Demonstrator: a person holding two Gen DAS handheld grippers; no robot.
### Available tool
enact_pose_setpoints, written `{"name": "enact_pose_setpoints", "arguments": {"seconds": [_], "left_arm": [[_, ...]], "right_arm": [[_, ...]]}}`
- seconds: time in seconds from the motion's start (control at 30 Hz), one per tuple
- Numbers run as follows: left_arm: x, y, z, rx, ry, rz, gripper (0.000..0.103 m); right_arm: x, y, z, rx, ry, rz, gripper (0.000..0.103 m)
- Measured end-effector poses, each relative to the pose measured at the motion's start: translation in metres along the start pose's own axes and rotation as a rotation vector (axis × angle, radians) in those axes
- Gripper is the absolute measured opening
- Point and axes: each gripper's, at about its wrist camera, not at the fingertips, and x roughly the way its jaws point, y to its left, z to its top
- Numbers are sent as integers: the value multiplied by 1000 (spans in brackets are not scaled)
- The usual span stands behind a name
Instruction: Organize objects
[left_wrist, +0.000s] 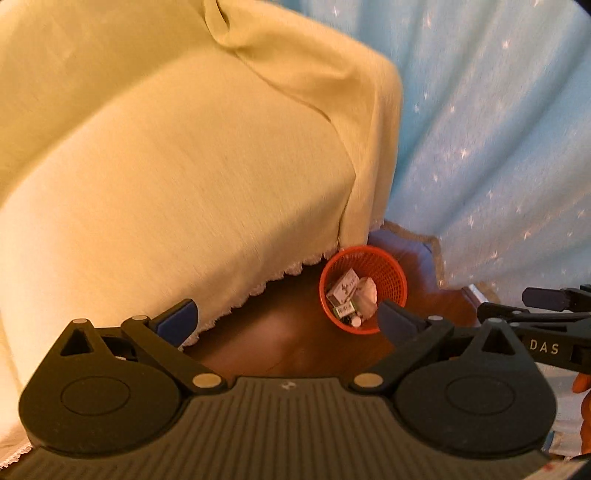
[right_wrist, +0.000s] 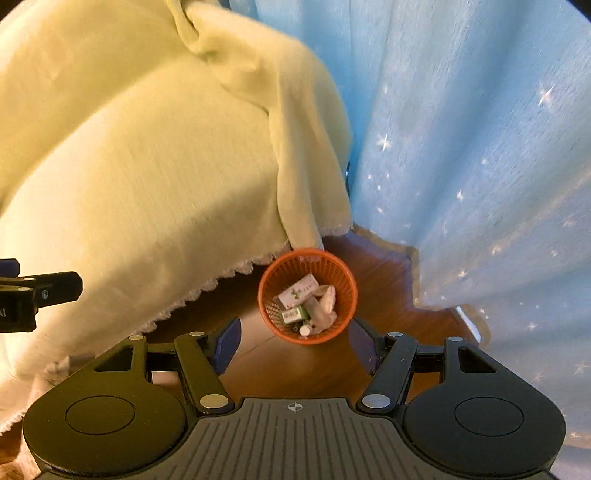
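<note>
The round orange plastic mesh basket (right_wrist: 307, 295) stands on the brown wooden floor (right_wrist: 280, 365), just beside the scalloped hem of a pale yellow cloth (right_wrist: 147, 166) that drapes down from ten o'clock, with a light blue star-printed curtain (right_wrist: 461, 166) hanging at two o'clock. Inside the basket lie a white carton with green print (right_wrist: 297, 291), a smaller green-and-white box (right_wrist: 294, 314), a crumpled pale wrapper (right_wrist: 327, 302) and a small white round cap (right_wrist: 305, 329). The left gripper (left_wrist: 288, 319) hangs high above the floor with its blue-padded jaws spread wide and nothing between them; the basket shows at its one o'clock. The right gripper (right_wrist: 295, 347) also stands open and empty, jaws somewhat less spread, with the basket at its twelve o'clock, far below the fingertips.
</note>
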Motion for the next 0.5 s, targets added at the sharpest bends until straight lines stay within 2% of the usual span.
{"name": "enact_pose_setpoints", "arguments": {"seconds": [0.23,0.5], "left_arm": [[-37,6,11,16,-37,-6,102],[-42,14,20,54,0,-46,102]], "right_arm": [[-37,4,10,12,-47,15,62],[-55,10,12,90,-69,-31,62]]}}
